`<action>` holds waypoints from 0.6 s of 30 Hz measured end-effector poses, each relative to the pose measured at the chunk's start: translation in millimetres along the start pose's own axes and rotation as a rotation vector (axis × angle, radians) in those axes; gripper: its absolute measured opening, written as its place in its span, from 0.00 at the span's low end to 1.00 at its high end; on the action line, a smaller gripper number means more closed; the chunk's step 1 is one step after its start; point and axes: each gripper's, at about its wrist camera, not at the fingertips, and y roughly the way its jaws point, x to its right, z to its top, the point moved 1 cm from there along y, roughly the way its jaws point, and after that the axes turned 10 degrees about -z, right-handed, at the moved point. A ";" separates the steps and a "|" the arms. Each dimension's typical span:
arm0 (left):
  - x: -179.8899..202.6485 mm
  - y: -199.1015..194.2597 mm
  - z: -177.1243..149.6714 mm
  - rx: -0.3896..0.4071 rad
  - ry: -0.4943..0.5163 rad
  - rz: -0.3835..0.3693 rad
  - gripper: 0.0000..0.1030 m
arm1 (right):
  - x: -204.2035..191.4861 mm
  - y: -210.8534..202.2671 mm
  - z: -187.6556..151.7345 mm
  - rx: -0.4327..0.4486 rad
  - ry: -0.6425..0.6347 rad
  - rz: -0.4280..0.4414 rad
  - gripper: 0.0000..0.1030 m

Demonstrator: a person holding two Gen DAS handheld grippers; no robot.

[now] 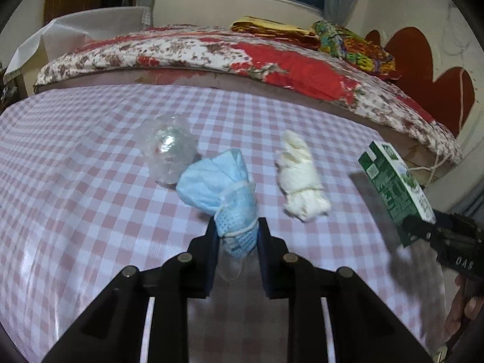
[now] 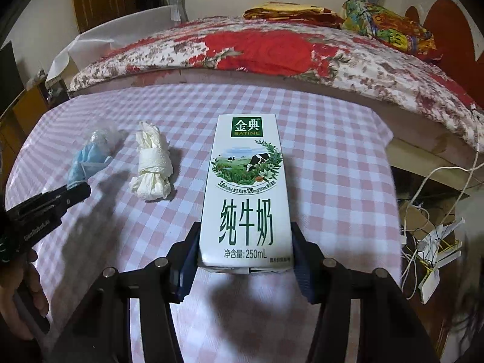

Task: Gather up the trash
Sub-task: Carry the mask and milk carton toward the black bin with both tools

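On the pink checked tablecloth (image 1: 90, 211) lie a crumpled blue face mask (image 1: 217, 181), a knotted white tissue wad (image 1: 299, 178) and a clear crushed plastic piece (image 1: 168, 151). My left gripper (image 1: 237, 227) is shut on the near end of the blue mask. My right gripper (image 2: 245, 242) is shut on a white and green 250 mL milk carton (image 2: 245, 187), held above the cloth at the right. The carton also shows in the left wrist view (image 1: 393, 187). The mask (image 2: 87, 163) and the tissue wad (image 2: 152, 166) show in the right wrist view too.
A bed with a red floral quilt (image 1: 272, 57) runs along the table's far edge. Folded colourful cloths (image 1: 348, 42) lie on it. White cables and paper scraps (image 2: 432, 236) hang off the table's right side.
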 end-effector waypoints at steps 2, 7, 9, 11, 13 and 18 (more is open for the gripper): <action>11.1 -6.9 -4.7 0.000 0.019 -0.012 0.24 | 10.5 -13.3 -5.8 0.009 0.015 -0.006 0.55; 40.9 -17.5 -15.5 -0.005 0.056 -0.054 0.24 | 36.5 -44.5 -20.9 0.035 0.048 -0.034 0.55; 51.0 -20.1 -18.3 -0.006 0.068 -0.069 0.24 | 43.0 -55.6 -26.5 0.046 0.052 -0.047 0.55; 62.5 -23.8 -20.8 -0.007 0.084 -0.085 0.24 | 51.3 -69.3 -34.3 0.057 0.060 -0.059 0.55; 73.0 -28.2 -22.6 -0.005 0.103 -0.101 0.24 | 58.8 -80.8 -41.3 0.066 0.069 -0.072 0.55; 98.1 -38.7 -30.0 -0.001 0.148 -0.133 0.24 | 81.7 -105.7 -59.3 0.084 0.106 -0.102 0.55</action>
